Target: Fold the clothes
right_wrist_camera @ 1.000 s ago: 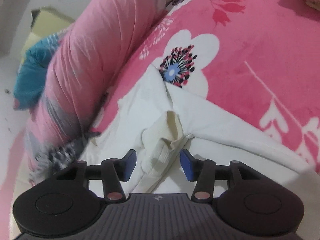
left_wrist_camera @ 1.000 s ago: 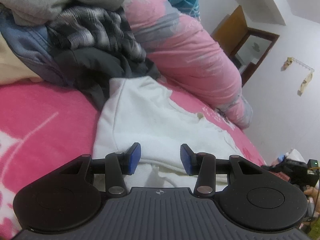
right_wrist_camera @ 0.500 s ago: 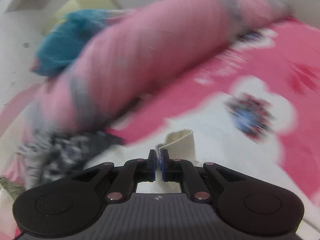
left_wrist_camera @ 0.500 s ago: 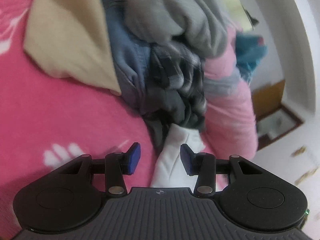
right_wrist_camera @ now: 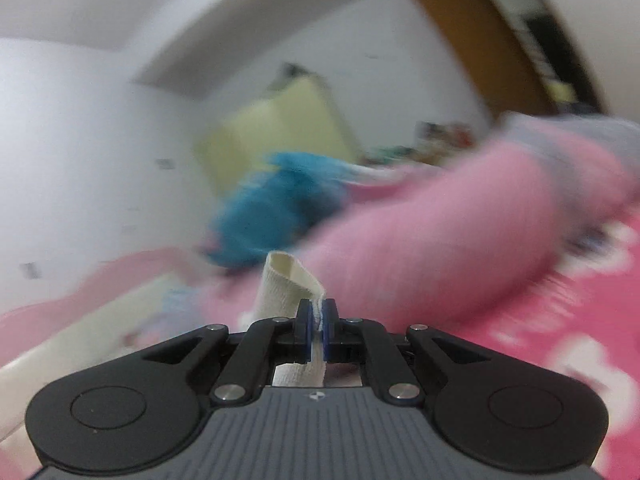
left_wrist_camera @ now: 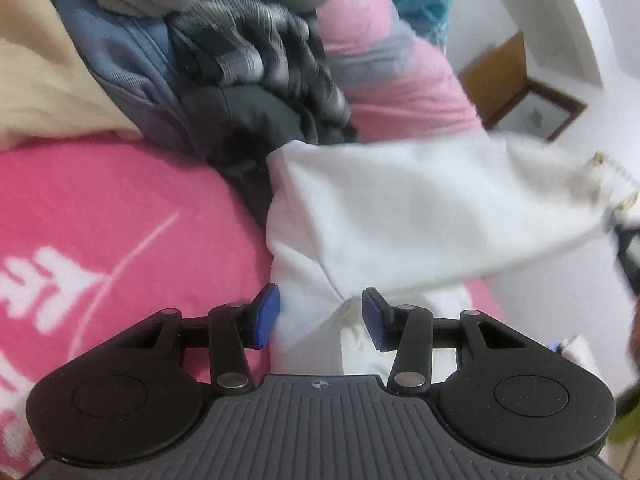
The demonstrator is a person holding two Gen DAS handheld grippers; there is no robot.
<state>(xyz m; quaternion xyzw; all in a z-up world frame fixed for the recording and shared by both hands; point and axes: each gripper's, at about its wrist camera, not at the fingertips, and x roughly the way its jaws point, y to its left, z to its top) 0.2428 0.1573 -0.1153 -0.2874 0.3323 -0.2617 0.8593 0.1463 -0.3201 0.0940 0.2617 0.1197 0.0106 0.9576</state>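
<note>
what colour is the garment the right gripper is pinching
White, or off-white: the garment shows best in the left wrist view.

Right gripper [right_wrist_camera: 319, 322] seemingly clamped; left gripper [left_wrist_camera: 319, 317] parted.

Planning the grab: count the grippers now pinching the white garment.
1: the right gripper is shut on the white garment; the left gripper is open, garment between its pads, unpinched.
</note>
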